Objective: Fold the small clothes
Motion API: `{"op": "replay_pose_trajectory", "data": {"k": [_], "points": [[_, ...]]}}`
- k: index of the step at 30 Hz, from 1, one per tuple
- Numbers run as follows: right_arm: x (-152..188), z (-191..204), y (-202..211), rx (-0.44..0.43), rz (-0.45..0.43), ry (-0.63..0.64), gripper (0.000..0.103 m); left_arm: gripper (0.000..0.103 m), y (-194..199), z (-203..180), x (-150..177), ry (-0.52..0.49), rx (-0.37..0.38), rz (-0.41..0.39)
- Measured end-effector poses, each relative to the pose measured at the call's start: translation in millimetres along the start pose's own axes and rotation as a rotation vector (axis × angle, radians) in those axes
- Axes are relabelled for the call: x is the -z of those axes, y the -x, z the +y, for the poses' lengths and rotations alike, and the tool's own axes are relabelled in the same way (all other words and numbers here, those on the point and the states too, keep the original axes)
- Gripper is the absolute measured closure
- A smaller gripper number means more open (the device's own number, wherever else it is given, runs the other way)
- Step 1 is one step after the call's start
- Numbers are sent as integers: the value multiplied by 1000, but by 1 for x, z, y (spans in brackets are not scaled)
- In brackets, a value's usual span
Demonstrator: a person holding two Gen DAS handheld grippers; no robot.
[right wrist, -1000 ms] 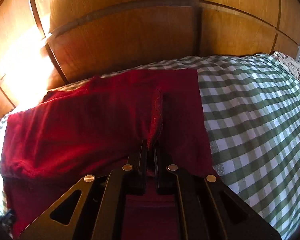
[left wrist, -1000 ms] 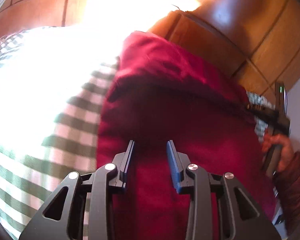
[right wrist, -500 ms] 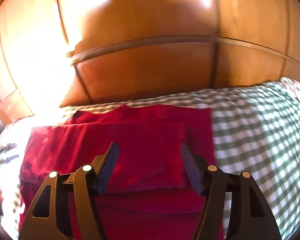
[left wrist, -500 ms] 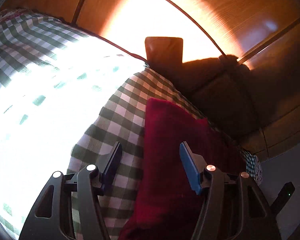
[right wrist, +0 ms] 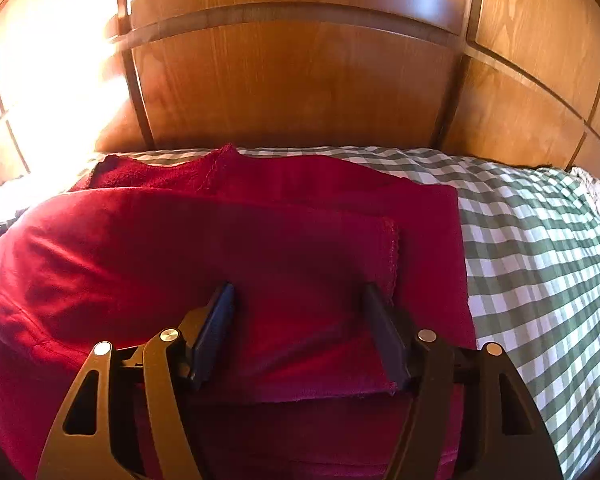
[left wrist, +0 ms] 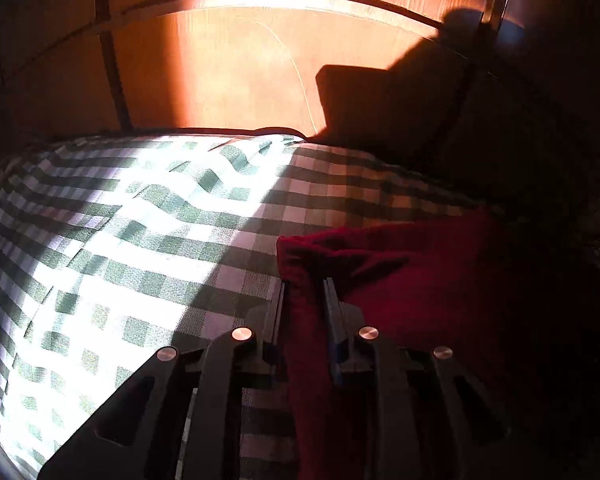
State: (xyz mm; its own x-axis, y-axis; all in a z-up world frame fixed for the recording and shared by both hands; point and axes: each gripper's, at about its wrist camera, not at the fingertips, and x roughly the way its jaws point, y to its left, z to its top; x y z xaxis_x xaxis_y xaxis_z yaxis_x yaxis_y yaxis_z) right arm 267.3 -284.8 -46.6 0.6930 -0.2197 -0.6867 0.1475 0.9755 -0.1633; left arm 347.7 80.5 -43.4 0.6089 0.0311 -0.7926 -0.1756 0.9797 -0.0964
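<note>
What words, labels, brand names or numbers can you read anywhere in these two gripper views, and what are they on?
None: no readable text shows in either view.
The red garment shows no tag or print.
The green checked cover bears only its pattern.
The wooden panels are plain.
The left gripper and right gripper carry no visible markings.

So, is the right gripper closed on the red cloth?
No, the right gripper stands with jaws wide apart above the red cloth.
</note>
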Motion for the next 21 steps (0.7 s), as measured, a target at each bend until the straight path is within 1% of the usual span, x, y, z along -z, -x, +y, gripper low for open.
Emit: {"op": "replay_pose_trajectory", "data": {"k": [2, 3, 4, 6, 7, 8, 9, 10, 11, 12, 14, 16, 17, 18, 19, 20, 21], "points": [[2, 2, 1, 14, -11, 11, 38, 87, 17, -3, 6, 22, -7, -31], [3, 2, 0, 15, -13, 11, 38, 88, 30, -4, 13, 27, 11, -56], [3, 2, 0, 14, -14, 10, 38, 86, 45, -8, 21, 14, 45, -85], [3, 2, 1, 13, -16, 9, 38, 84, 68, -17, 40, -54, 96, -115], [2, 1, 1, 12, -17, 8, 38, 80, 76, -25, 53, -97, 115, -113], [2, 1, 1, 10, -17, 8, 37, 73, 76, -33, 63, -128, 125, -90], [2, 1, 1, 10, -18, 8, 37, 72, 70, -40, 72, -156, 110, -56], [2, 1, 0, 10, -18, 9, 37, 72, 60, -45, 82, -182, 73, -13], [2, 1, 0, 11, -19, 9, 37, 72, 50, -45, 91, -185, 63, 20], [1, 1, 1, 10, -18, 9, 37, 72, 54, -39, 97, -172, 73, -8], [1, 2, 2, 17, -16, 13, 36, 72, 56, -38, 96, -157, 76, 7], [-1, 2, 3, 22, -9, 16, 34, 72, 62, -35, 91, -113, 76, 28], [-2, 2, 6, 25, -3, 16, 31, 72, 67, -35, 88, -103, 71, 28], [-3, 3, 11, 28, 3, 16, 18, 68, 75, -33, 88, -102, 68, 18], [-2, 2, 18, 30, 2, 10, 11, 57, 84, -31, 89, -106, 66, -4], [0, 2, 25, 22, -10, 2, 10, 49, 93, -31, 91, -108, 54, -26], [4, 1, 35, 6, -26, -2, 10, 49, 101, -30, 93, -108, 47, -40]]}}
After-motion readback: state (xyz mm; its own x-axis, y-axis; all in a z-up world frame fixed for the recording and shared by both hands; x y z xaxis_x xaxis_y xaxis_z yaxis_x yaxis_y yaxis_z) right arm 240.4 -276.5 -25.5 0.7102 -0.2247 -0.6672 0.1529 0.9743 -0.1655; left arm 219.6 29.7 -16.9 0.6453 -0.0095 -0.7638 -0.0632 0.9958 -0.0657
